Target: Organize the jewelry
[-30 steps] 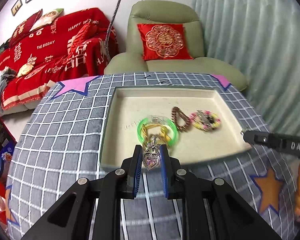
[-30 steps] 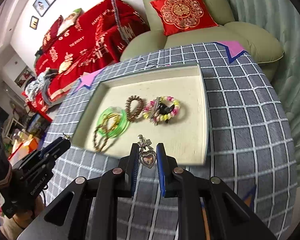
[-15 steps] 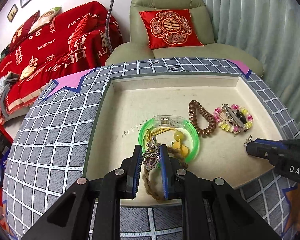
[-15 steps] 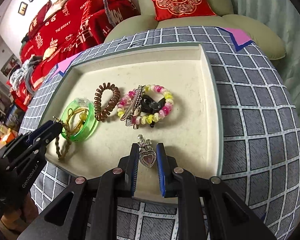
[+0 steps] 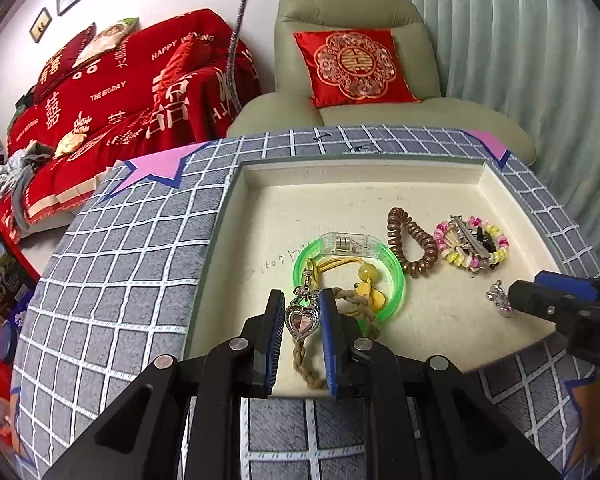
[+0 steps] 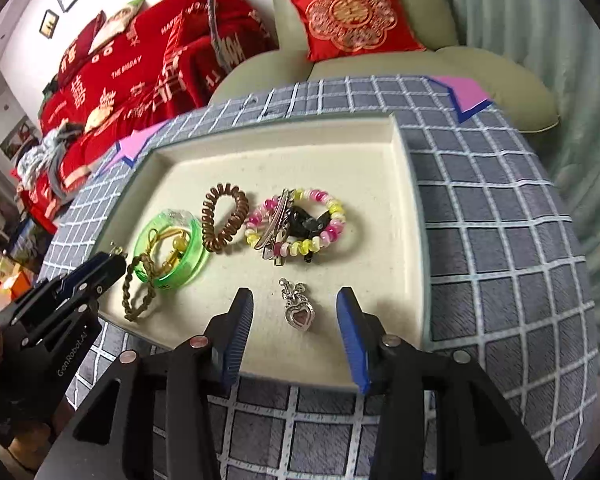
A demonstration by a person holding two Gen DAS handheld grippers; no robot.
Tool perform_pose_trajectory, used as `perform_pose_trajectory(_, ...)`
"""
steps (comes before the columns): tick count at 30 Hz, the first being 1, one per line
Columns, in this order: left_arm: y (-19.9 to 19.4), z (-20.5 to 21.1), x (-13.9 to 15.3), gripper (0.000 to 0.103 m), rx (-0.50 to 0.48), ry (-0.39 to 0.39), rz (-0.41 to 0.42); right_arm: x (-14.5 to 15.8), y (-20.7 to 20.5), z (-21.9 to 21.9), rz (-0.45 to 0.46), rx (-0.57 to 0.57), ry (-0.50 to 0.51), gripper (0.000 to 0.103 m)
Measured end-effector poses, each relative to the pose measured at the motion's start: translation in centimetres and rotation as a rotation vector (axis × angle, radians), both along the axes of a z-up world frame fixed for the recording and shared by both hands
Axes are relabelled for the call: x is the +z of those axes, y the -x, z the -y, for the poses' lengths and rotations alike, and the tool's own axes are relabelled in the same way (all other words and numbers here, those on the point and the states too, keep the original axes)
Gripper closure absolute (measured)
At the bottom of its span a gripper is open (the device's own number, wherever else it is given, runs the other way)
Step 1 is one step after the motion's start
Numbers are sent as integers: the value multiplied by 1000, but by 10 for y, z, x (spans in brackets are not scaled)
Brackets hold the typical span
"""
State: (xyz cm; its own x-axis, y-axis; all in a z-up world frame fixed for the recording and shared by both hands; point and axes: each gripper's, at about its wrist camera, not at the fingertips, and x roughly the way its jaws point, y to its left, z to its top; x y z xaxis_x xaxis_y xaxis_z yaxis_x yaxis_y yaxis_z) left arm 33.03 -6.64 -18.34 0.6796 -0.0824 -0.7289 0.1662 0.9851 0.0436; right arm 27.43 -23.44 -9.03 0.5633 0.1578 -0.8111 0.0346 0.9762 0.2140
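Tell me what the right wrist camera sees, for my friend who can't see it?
The right tool is open over a cream tray, with a silver heart-shaped pendant lying between its blue fingers. Behind sit a pink-and-yellow beaded bracelet, a brown coil hair tie and a green plastic bangle.

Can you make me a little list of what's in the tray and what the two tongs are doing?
Left tongs: shut on a heart charm
Right tongs: open, with a second heart charm lying on the tray floor between them
Tray: cream, on a checked cloth
Also in tray: green bangle, brown coil tie, bead bracelet, braided cord
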Motion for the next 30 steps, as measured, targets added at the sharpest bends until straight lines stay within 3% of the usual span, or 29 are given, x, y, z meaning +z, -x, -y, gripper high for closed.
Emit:
perform_pose_trajectory(2, 8, -3, 2, 75, 8, 6, 12, 5, 12, -1, 22, -16, 13, 48)
perform_pose_trajectory(8, 30, -11, 3, 75, 34, 30, 16, 14, 49, -3, 78, -48, 39, 44)
perform_pose_trajectory(9, 35, -13, 3, 69, 43, 37, 18, 15, 52, -5, 85, -53, 45, 44)
perform_pose_trajectory(10, 39, -15, 4, 25, 54, 43, 21, 15, 59, -7, 97, -58, 55, 44)
perform_pose_trajectory(11, 43, -17, 5, 0, 67, 43, 27, 15, 66, -9, 108, -59, 65, 43)
perform_pose_trajectory(13, 59, -22, 12, 0, 109, 30, 100, 15, 75, -13, 124, -61, 86, 41)
perform_pose_trajectory(19, 84, -26, 15, 0, 79, 31, 101, 10, 101, -21, 147, -59, 130, 22)
perform_pose_trajectory(21, 89, -27, 14, 0, 81, 29, 97, 9, 108, -22, 151, -62, 138, 21)
perform_pose_trajectory(25, 103, -28, 13, 0, 87, 27, 92, 9, 119, -20, 155, -71, 143, 6)
perform_pose_trajectory(30, 122, -25, 16, 0, 89, 10, 109, 15, 135, -17, 200, -105, 147, 0)
